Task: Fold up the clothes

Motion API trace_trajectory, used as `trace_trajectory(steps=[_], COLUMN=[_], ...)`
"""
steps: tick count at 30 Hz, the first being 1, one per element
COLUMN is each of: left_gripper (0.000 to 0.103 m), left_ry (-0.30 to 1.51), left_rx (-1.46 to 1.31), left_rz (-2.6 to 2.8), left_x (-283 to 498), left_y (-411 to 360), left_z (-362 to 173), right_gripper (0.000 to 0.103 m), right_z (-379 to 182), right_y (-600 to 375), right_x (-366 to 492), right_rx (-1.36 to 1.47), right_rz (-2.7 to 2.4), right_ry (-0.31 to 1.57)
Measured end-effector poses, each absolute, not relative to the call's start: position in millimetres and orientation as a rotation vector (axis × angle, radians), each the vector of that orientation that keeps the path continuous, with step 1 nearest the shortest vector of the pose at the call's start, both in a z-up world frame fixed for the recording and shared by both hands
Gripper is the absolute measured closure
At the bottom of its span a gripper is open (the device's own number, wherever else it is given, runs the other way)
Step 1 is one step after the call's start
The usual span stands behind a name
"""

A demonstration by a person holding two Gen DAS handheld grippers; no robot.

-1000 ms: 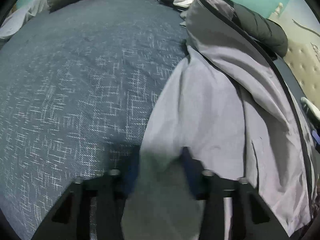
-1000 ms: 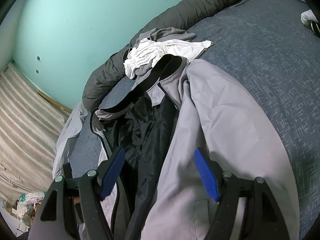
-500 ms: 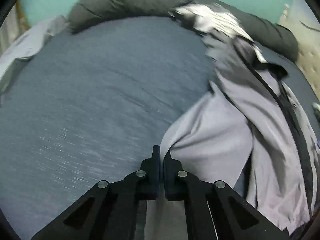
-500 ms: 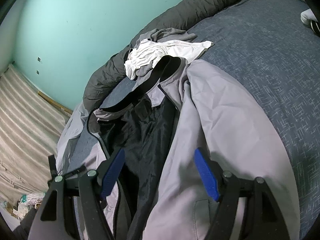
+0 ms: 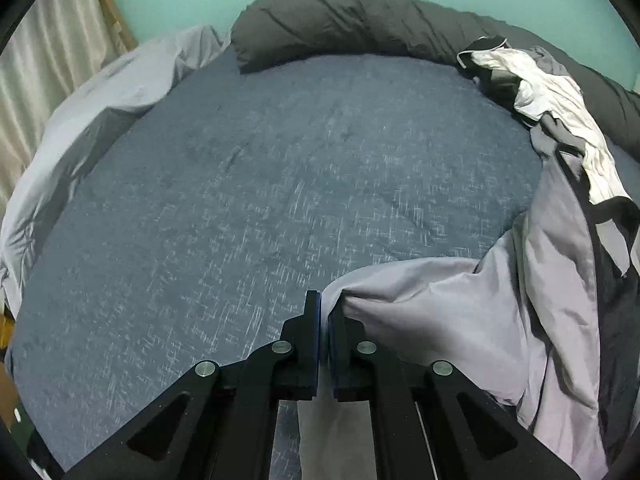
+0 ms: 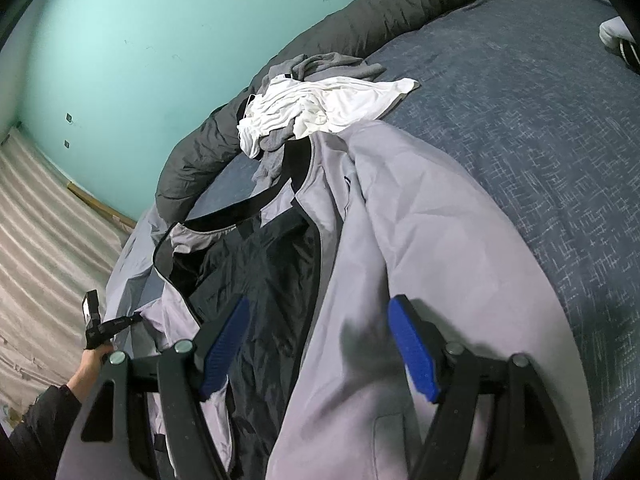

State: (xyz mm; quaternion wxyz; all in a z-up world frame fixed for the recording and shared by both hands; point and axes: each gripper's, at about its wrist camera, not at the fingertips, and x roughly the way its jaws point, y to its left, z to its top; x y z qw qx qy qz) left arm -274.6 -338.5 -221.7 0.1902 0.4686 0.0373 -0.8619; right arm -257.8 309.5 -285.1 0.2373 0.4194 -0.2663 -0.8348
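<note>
A light grey jacket (image 5: 460,312) with a black lining (image 6: 260,280) lies on the dark blue bed. My left gripper (image 5: 324,300) is shut on the jacket's edge and holds it pulled out to the left over the bedspread. In the right wrist view the same left gripper (image 6: 120,322) shows at the far left, held by a person's hand (image 6: 90,364). My right gripper (image 6: 320,340) hangs open just above the jacket (image 6: 420,240), its blue pads (image 6: 412,352) apart with nothing between them.
A white garment (image 6: 332,108) and a grey one (image 6: 328,64) are heaped at the jacket's collar end. A dark rolled duvet (image 5: 360,24) runs along the teal wall. A pale grey sheet (image 5: 100,96) drapes the bed's left side. Bare blue bedspread (image 5: 260,180) fills the middle.
My left gripper closed on the jacket's edge and drew it left and back, opening the jacket and baring more lining. My right gripper stayed open and still.
</note>
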Motion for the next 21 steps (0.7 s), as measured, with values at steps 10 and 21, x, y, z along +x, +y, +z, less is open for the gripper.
trace_trajectory(steps=[10,21], left_gripper=[0.066,0.064], left_ry=[0.254,0.418], left_rx=[1.275,1.317], left_rz=[-2.550,-2.822], left_x=[-225,-182], left_y=[-299,-184], left_z=[-209,-218], right_gripper=[0.030,0.030], right_z=[-274,-270], right_y=[311,349], right_x=[-245,-278], right_rx=[1.148,1.331], right_rz=[-2.325,-2.352], right_ry=[-0.670,-0.474])
